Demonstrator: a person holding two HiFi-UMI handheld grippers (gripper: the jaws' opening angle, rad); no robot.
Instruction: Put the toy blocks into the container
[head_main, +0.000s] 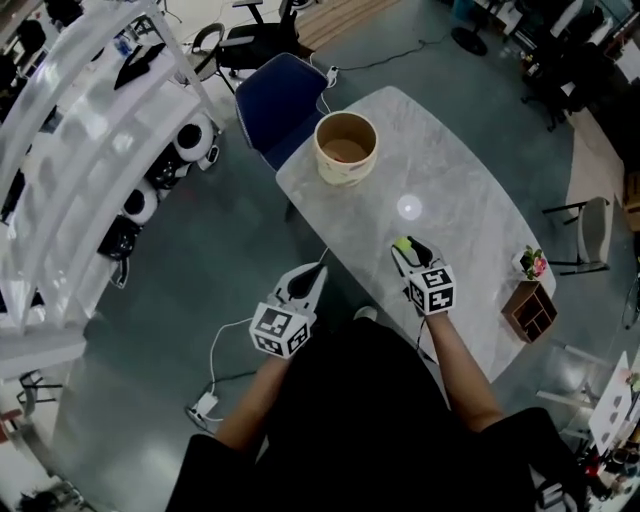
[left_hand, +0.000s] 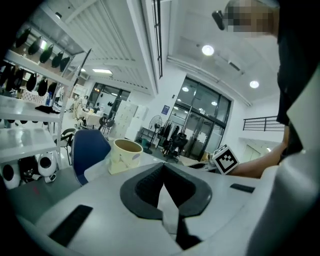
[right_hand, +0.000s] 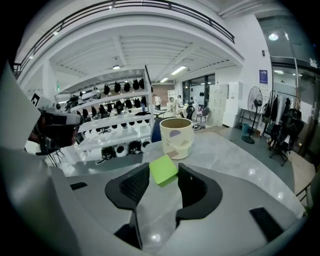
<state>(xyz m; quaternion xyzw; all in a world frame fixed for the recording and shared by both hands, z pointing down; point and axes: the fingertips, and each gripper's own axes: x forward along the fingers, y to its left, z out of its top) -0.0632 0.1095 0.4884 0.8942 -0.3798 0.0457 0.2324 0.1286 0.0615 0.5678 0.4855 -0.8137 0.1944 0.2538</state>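
A cream paper tub, the container (head_main: 345, 148), stands upright near the far end of the pale marble table (head_main: 460, 200); it also shows in the left gripper view (left_hand: 125, 155) and the right gripper view (right_hand: 176, 137). My right gripper (head_main: 408, 250) hangs over the table's near part, shut on a light green toy block (right_hand: 163, 170), which sits tilted between the jaw tips. The block (head_main: 403, 244) peeks out green in the head view. My left gripper (head_main: 312, 278) hovers off the table's left edge, jaws shut together (left_hand: 163, 170) with nothing in them.
A blue chair (head_main: 280, 95) stands behind the table's far left corner. A small wooden box with flowers (head_main: 530, 305) sits at the table's right edge. White shelving (head_main: 70, 180) runs along the left. A cable (head_main: 215, 370) lies on the floor.
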